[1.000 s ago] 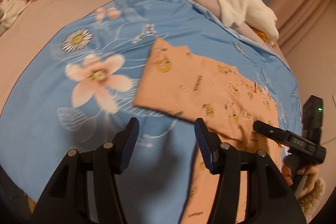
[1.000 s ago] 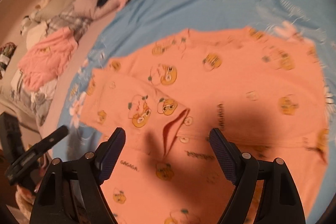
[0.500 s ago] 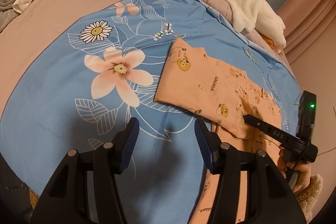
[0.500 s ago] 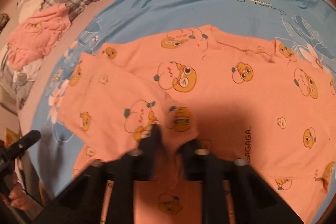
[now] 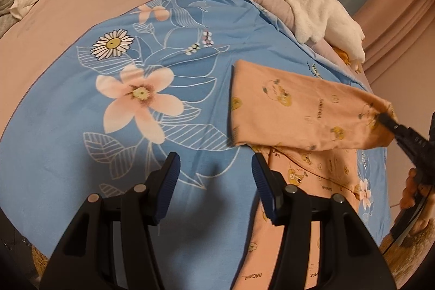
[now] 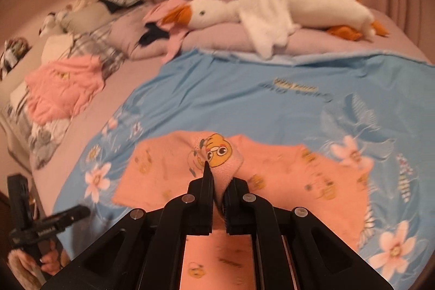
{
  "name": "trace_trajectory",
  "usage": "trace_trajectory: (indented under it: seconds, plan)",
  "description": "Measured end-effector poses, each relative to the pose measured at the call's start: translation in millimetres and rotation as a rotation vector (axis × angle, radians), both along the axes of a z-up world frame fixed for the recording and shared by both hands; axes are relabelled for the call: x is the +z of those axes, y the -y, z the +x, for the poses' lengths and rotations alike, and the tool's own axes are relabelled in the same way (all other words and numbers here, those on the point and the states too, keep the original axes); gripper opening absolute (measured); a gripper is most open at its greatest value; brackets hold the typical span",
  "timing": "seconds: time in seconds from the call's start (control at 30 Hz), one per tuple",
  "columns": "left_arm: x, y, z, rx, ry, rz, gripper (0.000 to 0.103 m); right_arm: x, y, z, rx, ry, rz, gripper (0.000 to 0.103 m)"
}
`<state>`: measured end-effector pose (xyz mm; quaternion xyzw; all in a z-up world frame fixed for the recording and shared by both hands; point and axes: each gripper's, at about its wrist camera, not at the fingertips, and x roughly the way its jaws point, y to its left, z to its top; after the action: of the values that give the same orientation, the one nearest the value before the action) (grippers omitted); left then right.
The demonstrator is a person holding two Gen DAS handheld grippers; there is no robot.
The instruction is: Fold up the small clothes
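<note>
On bed: right gripper (image 6: 217,181) jaws pinching peach shirt (image 5: 304,110), one part raised off blue sheet (image 5: 136,127). Left gripper (image 5: 214,186) jaws spread, above sheet.

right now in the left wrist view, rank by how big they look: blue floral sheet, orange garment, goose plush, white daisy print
1. blue floral sheet
2. orange garment
3. goose plush, though it lies farther off, so this is unsure
4. white daisy print

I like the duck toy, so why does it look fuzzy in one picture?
Right wrist view: the duck toy and blue sheet are smeared by motion blur. Left wrist view: the toy is sharp, the light warm and dim, and straight edges bend at the round rim.
</note>
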<state>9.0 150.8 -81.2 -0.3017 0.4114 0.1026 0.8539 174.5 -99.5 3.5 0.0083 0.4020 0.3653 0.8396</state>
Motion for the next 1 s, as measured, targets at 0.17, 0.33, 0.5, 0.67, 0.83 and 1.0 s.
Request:
trace_trajectory:
  seconds: [0.17, 0.33, 0.5, 0.67, 0.83, 1.0]
  plan:
    - [-1.3, 5.2, 12.4, -0.019, -0.008, -0.006, 0.054, 8.0, 25.0, 6.7, -0.051, 0.011, 0.020, 0.007]
    - [0.9, 13.1, 30.2, -0.058, -0.008, -0.026, 0.053, 11.2, 47.3, 13.4, -0.102, 0.005, 0.039, 0.007]
    - [13.8, 19.9, 51.6, -0.080, 0.026, -0.010, 0.051, 8.9, 71.2, 22.8, -0.152, -0.017, 0.058, 0.007]
    - [18.8, 29.5, 84.8, -0.127, 0.025, 0.008, 0.038, 0.5, 86.3, 30.5, -0.182, -0.042, 0.044, 0.007]
    - [12.3, 39.1, 113.0, -0.178, 0.001, 0.027, 0.035, -20.7, 100.0, 37.8, -0.211, -0.091, 0.012, 0.007]
    - [-5.0, 48.7, 132.5, -0.209, -0.061, 0.050, 0.030, -46.7, 106.8, 45.1, -0.227, -0.148, -0.022, 0.007]
